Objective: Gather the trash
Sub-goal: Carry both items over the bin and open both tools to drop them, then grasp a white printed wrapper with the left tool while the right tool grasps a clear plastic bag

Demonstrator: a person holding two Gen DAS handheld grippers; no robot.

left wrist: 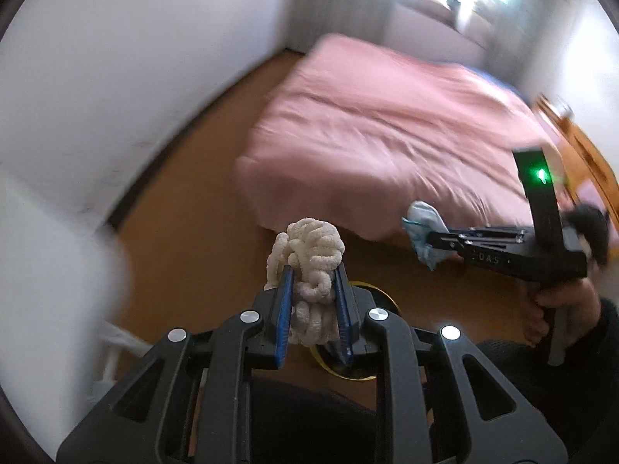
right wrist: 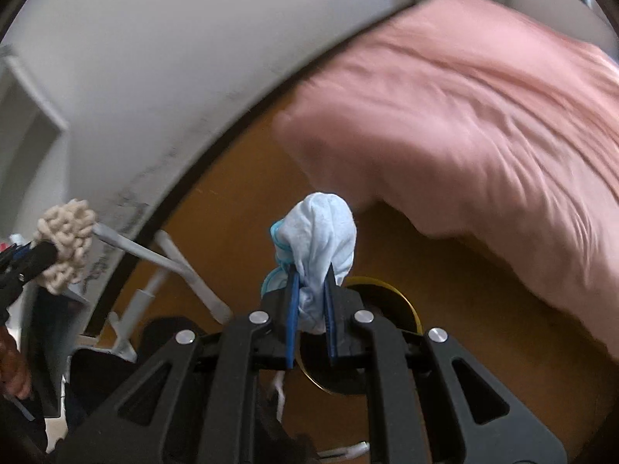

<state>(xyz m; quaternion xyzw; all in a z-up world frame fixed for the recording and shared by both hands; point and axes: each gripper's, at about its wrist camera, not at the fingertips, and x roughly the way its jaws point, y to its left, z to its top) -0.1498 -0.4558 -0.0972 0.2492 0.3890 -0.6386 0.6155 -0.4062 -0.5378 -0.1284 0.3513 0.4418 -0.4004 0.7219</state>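
Observation:
My left gripper (left wrist: 311, 270) is shut on a cream knotted wad of yarn-like cloth (left wrist: 309, 247), held above the wooden floor. The wad also shows at the far left of the right wrist view (right wrist: 65, 239). My right gripper (right wrist: 311, 270) is shut on a crumpled light blue cloth with a teal edge (right wrist: 321, 239). The right gripper (left wrist: 429, 237) and its blue cloth (left wrist: 423, 228) show at the right of the left wrist view. A round black bin with a yellow rim (right wrist: 402, 297) sits on the floor just beneath both grippers, mostly hidden; its rim also shows in the left wrist view (left wrist: 383, 294).
A bed with a pink cover (left wrist: 387, 127) fills the right and far side. White walls (left wrist: 116, 77) and a dark baseboard run along the left. A white rack frame (right wrist: 178, 263) stands by the wall. Wooden furniture (left wrist: 588, 150) stands at far right.

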